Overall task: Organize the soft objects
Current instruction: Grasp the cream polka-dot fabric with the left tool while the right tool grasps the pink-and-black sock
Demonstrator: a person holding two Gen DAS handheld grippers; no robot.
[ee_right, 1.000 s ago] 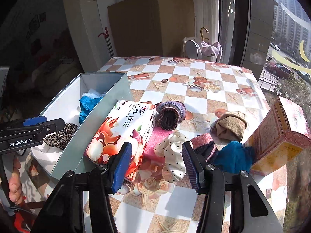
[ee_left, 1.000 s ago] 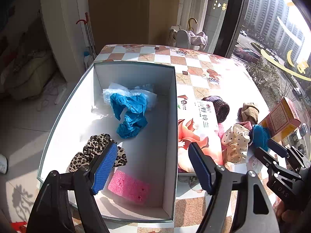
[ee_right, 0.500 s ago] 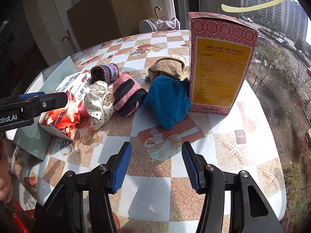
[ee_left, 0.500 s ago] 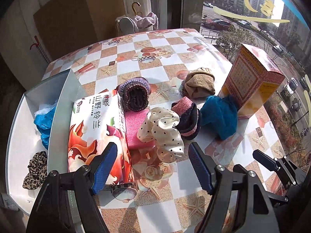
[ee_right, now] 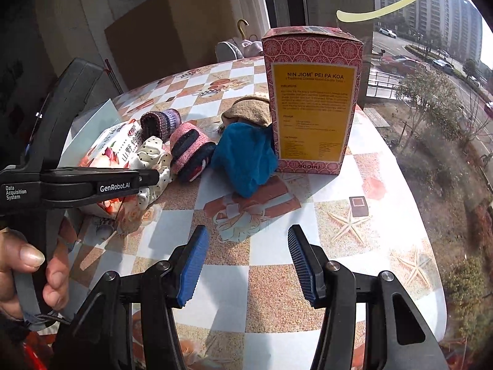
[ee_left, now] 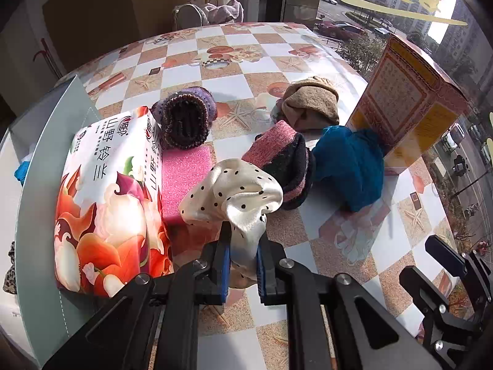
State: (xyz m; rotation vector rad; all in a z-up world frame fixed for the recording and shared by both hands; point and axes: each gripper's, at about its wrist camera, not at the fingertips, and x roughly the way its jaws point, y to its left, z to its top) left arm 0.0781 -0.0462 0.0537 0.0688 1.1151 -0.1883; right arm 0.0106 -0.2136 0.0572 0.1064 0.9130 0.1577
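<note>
My left gripper (ee_left: 242, 254) is shut on the near edge of a cream polka-dot scrunchie (ee_left: 234, 194) on the checkered table. Beside it lie a pink sponge (ee_left: 186, 171), a pink-and-dark knit roll (ee_left: 285, 162), a blue cloth (ee_left: 348, 162), a purple knit roll (ee_left: 186, 117) and a tan cloth (ee_left: 311, 103). My right gripper (ee_right: 248, 265) is open and empty over bare table, nearer than the blue cloth (ee_right: 246, 154). The left gripper also shows in the right wrist view (ee_right: 148, 178), at the scrunchie (ee_right: 154, 157).
A white box (ee_left: 37, 185) stands at the left edge with a leopard scrunchie (ee_left: 9, 274) and blue material inside. A floral tissue pack (ee_left: 104, 191) leans against it. A tall red-and-yellow carton (ee_right: 311, 98) stands right of the cloths.
My left gripper moved forward and closed on the polka-dot scrunchie. My right gripper stayed open and shifted slightly further right.
</note>
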